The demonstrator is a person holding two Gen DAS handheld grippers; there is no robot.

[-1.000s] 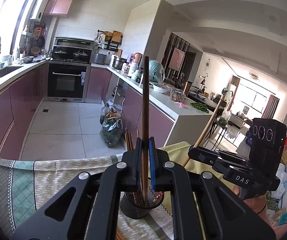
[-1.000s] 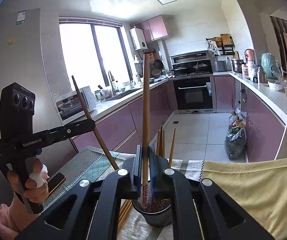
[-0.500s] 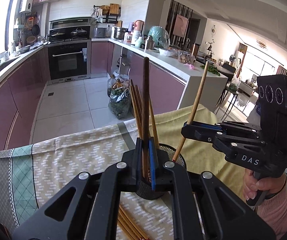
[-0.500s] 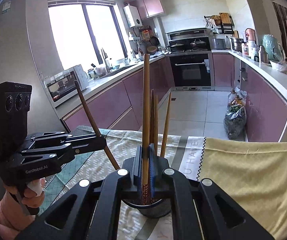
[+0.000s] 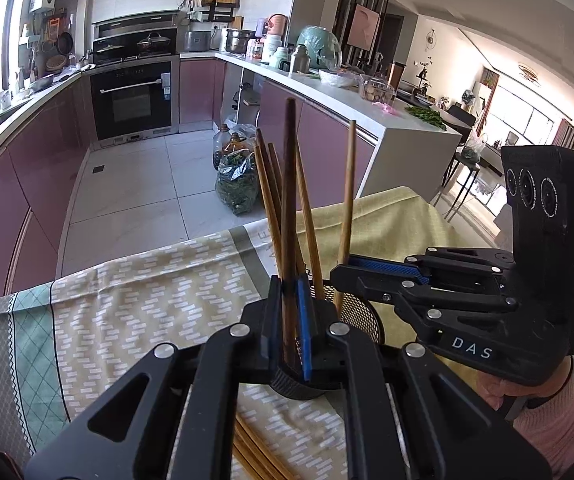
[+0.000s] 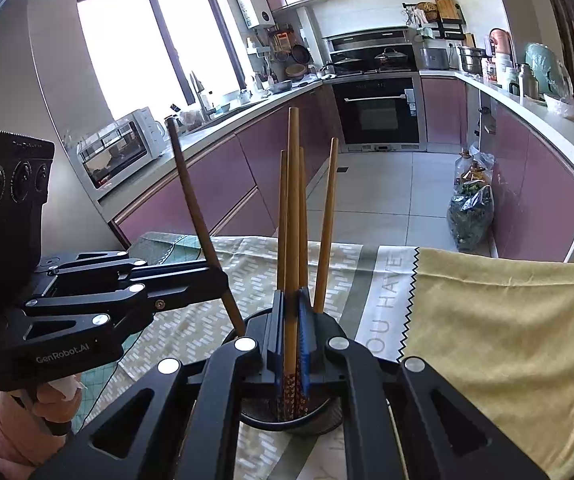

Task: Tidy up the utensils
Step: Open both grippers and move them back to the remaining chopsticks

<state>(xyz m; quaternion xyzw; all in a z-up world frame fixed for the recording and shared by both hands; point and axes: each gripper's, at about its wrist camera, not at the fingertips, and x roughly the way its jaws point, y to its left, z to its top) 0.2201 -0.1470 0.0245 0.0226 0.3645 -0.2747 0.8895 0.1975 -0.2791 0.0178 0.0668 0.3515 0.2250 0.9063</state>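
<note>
I'm mid-drop: left hand-held gripper [image 5: 287,316] pinches a dark chopstick [image 5: 288,200], right hand-held gripper [image 6: 290,332] a light chopstick [image 6: 293,216], both over the mesh holder [image 5: 361,312] at 6 o'clock (tips already inside). Next: spread both grippers.

Wooden chopsticks [image 5: 306,216] are showing a smooth matt finish in a black wire-mesh cup [image 5: 357,312]. Woven cloth [image 5: 159,280] is lying matt beneath; cabinets [image 6: 223,184] are gleaming glossy.
</note>
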